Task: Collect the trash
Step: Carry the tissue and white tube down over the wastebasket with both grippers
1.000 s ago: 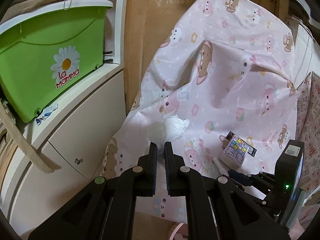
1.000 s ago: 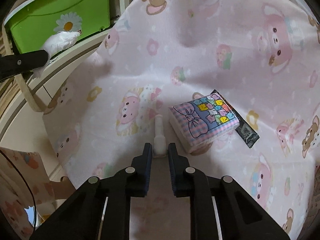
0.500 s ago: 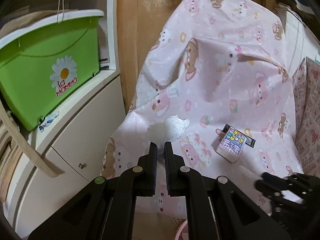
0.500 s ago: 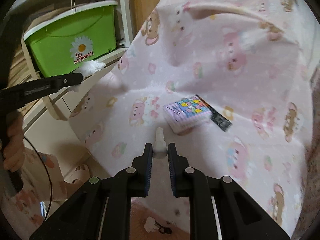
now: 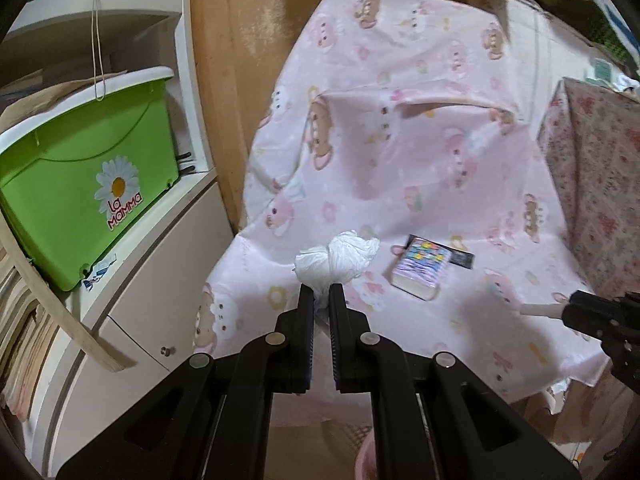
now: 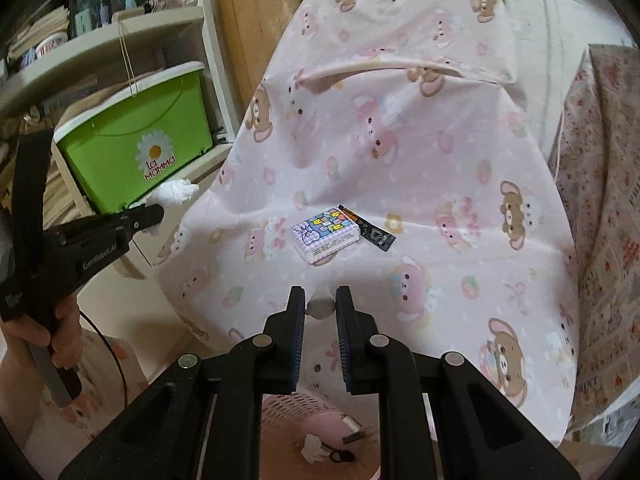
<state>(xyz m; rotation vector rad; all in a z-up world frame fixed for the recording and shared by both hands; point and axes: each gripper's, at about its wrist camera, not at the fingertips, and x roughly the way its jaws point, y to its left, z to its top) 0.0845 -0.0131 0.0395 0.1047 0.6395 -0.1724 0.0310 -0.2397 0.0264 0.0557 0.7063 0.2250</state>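
Observation:
My left gripper (image 5: pixel 319 294) is shut on a crumpled white tissue (image 5: pixel 338 260), held in the air off the near left corner of the pink cartoon sheet (image 5: pixel 400 168). The tissue also shows in the right wrist view (image 6: pixel 176 193). My right gripper (image 6: pixel 320 296) is shut on a small white tube (image 6: pixel 320 305), seen end-on, above the sheet's front edge. It also shows in the left wrist view (image 5: pixel 576 312) at the right. A pink perforated basket (image 6: pixel 304 420) with some scraps inside sits on the floor right below my right gripper.
A patterned tissue pack (image 6: pixel 325 234) and a black wrapper (image 6: pixel 372 234) lie on the sheet. A green "La Mamma" bin (image 5: pixel 80 188) stands on a white cabinet (image 5: pixel 160 300) to the left. A floral-covered piece (image 6: pixel 600 200) stands at the right.
Both grippers have pulled back and up from the sheet with their loads. The right gripper has moved over the pink basket, which has come into view below it.

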